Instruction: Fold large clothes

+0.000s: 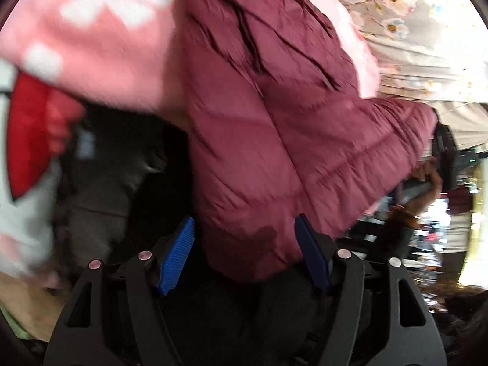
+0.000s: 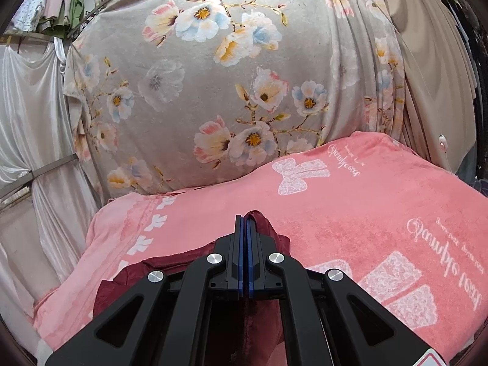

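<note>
One maroon quilted jacket (image 1: 274,140) is observed, and it serves as the landmark for all positions below. In the left wrist view the jacket hangs or is lifted in front of the camera, puffed and creased, with its lower edge lying between the two blue pads of the left hand-held gripper (image 1: 244,256). The jaws of that gripper stand apart; the left pad is clear of the fabric, while contact at the right pad cannot be determined, the picture being blurred. In the right wrist view a fold of the same maroon fabric (image 2: 262,228) is seen clamped at the tips of the right hand-held gripper (image 2: 247,231), whose jaws are pressed together on it; the rest of the garment trails back beneath and to the left of that gripper.

One pink towel-like cover (image 2: 350,213), printed with white bows and script, is spread under the jacket, over a raised surface whose nature cannot be determined. Behind the jacket and cover, one grey floral cloth (image 2: 213,76) hangs as a backdrop. To the left of that cloth, pale satin drapery (image 2: 33,106) is noted.

In the left wrist view, at the far right edge of the jacket, one hand (image 1: 427,177) is seen gripping a dark handle. To the left of the jacket, a red and white item (image 1: 27,140) is partly visible but too blurred to identify.
</note>
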Demonstrator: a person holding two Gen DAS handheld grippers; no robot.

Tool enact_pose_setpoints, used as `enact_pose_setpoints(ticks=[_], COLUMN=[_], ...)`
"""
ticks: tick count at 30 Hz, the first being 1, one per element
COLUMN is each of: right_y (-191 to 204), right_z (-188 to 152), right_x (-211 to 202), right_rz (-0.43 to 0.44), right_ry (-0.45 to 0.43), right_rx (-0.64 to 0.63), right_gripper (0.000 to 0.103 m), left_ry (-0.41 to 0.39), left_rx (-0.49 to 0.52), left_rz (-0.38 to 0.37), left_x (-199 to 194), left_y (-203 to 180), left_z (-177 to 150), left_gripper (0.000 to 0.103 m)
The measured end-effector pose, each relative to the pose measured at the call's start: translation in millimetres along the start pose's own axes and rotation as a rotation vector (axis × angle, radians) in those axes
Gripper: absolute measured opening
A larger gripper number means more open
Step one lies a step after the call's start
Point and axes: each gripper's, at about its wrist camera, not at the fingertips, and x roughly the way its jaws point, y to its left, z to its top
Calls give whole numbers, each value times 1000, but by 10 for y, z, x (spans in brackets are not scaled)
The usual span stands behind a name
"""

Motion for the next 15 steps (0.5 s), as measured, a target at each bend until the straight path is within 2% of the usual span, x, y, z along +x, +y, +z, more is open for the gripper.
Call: enact_pose_setpoints(ticks=[2, 5, 6, 7, 8, 9, 13, 15], right_y=[27, 22, 27, 16, 8, -12, -49, -53], right_z=[-17, -41, -48, -53, -56, -60, -62, -44], right_x=[-34, -74, -86, -98, -106, -123, -144, -113], right_rz=[-12, -17, -22, -25, -26, -26, -26, -25], right_ry=[-5, -8, -9, -10, -10, -10, -7, -1], right_rx=[-15, -19, -20, -19, -18, -14, -7, -12], right_gripper=[1, 1, 1, 1, 1, 1, 1, 1], left_ry=[0, -10, -11, -11, -14, -20, -165, -283], left_rx=[-13, -12, -9, -4, 7, 13, 95, 167], left_rz=[-66, -107, -109, -108, -94, -85, -26, 3], left_x=[64, 141, 167, 178, 170, 136, -314, -697], left_y=[5, -14, -22, -35, -61, -80, -302, -524], left_z=[-2, 49, 57, 63, 71, 94, 238, 382], left_gripper=[65, 63, 53, 29, 13, 7, 3, 2])
